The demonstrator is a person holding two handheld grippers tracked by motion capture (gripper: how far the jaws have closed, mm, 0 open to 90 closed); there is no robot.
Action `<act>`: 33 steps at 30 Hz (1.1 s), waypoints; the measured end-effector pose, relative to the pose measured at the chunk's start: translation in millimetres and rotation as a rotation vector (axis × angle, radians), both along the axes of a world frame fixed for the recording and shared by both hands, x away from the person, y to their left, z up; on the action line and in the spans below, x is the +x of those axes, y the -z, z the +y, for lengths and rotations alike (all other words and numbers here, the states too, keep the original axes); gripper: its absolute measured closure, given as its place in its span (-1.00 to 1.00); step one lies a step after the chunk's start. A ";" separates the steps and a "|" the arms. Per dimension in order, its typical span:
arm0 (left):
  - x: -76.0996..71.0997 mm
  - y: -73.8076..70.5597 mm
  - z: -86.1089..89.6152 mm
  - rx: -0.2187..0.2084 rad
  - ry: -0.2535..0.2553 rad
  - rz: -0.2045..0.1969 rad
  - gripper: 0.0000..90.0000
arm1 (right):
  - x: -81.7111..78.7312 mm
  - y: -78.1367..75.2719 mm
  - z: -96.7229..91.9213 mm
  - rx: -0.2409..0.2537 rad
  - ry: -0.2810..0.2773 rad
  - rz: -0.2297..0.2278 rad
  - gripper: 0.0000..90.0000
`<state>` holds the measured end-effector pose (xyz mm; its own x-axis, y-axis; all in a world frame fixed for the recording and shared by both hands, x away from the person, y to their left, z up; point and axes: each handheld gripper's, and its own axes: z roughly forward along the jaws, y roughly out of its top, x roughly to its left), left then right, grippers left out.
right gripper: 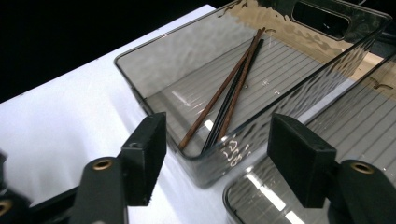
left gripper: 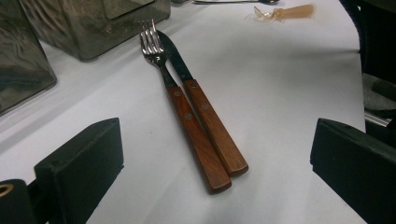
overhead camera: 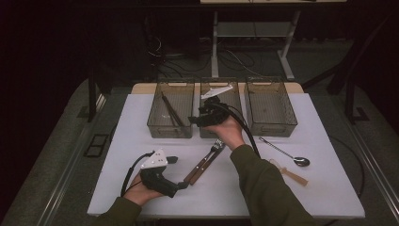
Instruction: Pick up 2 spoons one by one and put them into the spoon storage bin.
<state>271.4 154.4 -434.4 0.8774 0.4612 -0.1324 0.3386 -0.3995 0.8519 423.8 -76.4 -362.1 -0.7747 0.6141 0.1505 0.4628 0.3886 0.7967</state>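
Chopsticks (right gripper: pixel 229 93), three, in left bin (overhead camera: pixel 170 109); three bins total.

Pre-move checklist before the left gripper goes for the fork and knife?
1. Left gripper open: ok, both jaws stand wide apart with nothing between them.
2. Fork and knife reachable: ok, they lie side by side on the white table, handles toward the gripper.
3. Cutlery separated for a single pick: not ok, the wooden handles touch.
4. Right gripper empty: ok, open jaws above the bin wall.
5. Chopsticks settled in the left bin: ok.
6. Middle bin free inside: cannot tell.
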 end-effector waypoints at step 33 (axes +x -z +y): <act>0.1 1.1 -0.6 0.003 -0.010 0.001 -0.97 | -48.9 14.5 -79.8 0.051 -0.053 -0.041 -0.30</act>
